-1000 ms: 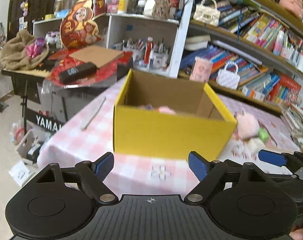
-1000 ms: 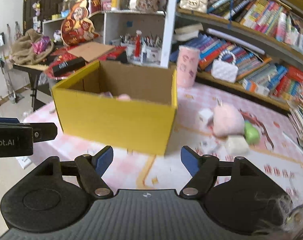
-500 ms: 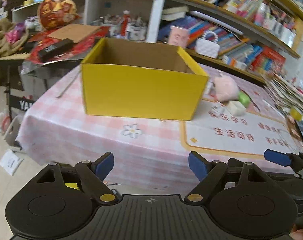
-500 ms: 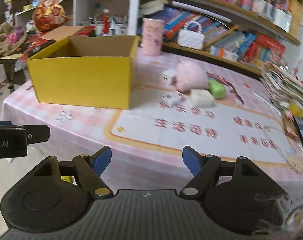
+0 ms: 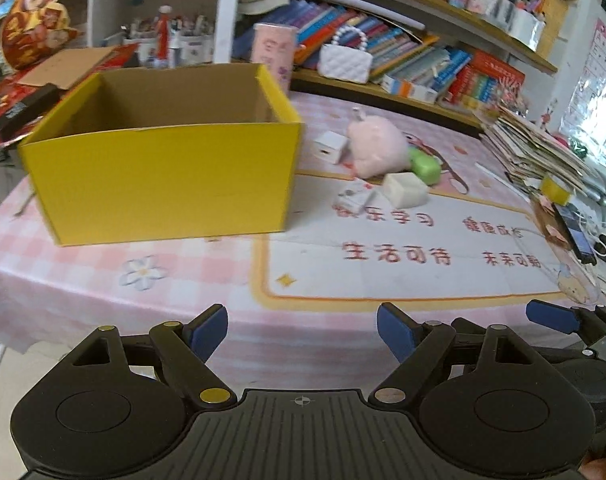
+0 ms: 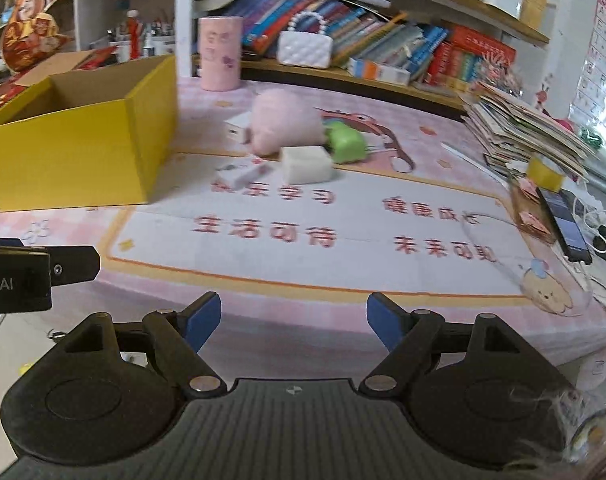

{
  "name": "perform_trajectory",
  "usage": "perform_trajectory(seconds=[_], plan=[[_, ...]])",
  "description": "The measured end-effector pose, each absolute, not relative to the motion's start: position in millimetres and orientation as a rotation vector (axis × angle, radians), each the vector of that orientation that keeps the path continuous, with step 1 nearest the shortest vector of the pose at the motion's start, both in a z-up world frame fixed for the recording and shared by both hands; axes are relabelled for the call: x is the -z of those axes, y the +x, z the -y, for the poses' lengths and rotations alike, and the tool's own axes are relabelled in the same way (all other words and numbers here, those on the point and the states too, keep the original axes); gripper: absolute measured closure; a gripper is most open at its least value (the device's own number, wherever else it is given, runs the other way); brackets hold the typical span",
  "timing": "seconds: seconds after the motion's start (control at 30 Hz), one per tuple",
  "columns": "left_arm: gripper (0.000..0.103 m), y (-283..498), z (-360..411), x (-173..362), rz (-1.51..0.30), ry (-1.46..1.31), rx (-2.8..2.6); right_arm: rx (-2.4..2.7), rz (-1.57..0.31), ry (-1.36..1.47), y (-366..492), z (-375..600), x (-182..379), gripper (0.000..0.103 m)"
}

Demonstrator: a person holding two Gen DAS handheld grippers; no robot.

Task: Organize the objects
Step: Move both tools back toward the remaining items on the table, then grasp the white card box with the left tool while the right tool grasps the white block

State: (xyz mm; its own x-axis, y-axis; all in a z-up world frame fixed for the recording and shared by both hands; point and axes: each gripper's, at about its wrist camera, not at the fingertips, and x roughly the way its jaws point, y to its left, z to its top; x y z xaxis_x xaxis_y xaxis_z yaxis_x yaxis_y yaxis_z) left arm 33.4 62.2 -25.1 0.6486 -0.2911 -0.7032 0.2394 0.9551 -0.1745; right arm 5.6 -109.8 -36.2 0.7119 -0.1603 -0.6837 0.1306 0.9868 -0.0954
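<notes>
An open yellow cardboard box (image 5: 163, 184) stands on the pink checked table; it also shows at the left of the right wrist view (image 6: 75, 152). To its right lie a pink plush toy (image 5: 377, 148), a green block (image 5: 423, 166), a cream block (image 5: 405, 188), a white charger (image 5: 329, 146) and a small white packet (image 5: 353, 198). The same cluster shows in the right wrist view: the plush (image 6: 283, 122), the green block (image 6: 347, 144), the cream block (image 6: 305, 164). My left gripper (image 5: 302, 330) and right gripper (image 6: 294, 322) are both open and empty, held off the table's front edge.
A pink cup (image 6: 219, 54) and a white handbag (image 6: 305, 46) stand at the back by shelves of books. A stack of papers (image 6: 523, 128) and a phone (image 6: 565, 224) lie at the right edge. My left gripper's body (image 6: 35, 276) shows at the left.
Both grippers have pulled back from the box and swung right, so the box sits farther away and the cluster of small objects is more central. Both stay open.
</notes>
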Motion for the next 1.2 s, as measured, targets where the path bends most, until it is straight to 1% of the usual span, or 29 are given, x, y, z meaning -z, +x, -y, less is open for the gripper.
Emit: perform_trajectory(seconds=[0.5,0.9,1.03,1.13,1.2], plan=[[0.019,88.9,51.8,36.6,-0.874,-0.011,0.325,0.185,-0.804,0.016,54.8,225.8,42.9,0.023],[0.02,131.9,85.0,32.9,-0.836,-0.038,0.164,0.098,-0.786,0.023,102.3,275.0,44.0,0.025],[0.022,150.4,86.5,35.0,-0.81,-0.042,0.091,0.071,-0.772,0.014,117.5,280.2,42.7,0.026],[0.03,166.0,87.1,41.4,-0.815,-0.043,0.045,0.05,-0.771,0.009,125.8,281.1,43.4,0.026],[0.031,178.3,84.0,48.2,-0.83,-0.079,0.007,0.028,-0.774,-0.002,130.0,280.3,44.5,0.026]])
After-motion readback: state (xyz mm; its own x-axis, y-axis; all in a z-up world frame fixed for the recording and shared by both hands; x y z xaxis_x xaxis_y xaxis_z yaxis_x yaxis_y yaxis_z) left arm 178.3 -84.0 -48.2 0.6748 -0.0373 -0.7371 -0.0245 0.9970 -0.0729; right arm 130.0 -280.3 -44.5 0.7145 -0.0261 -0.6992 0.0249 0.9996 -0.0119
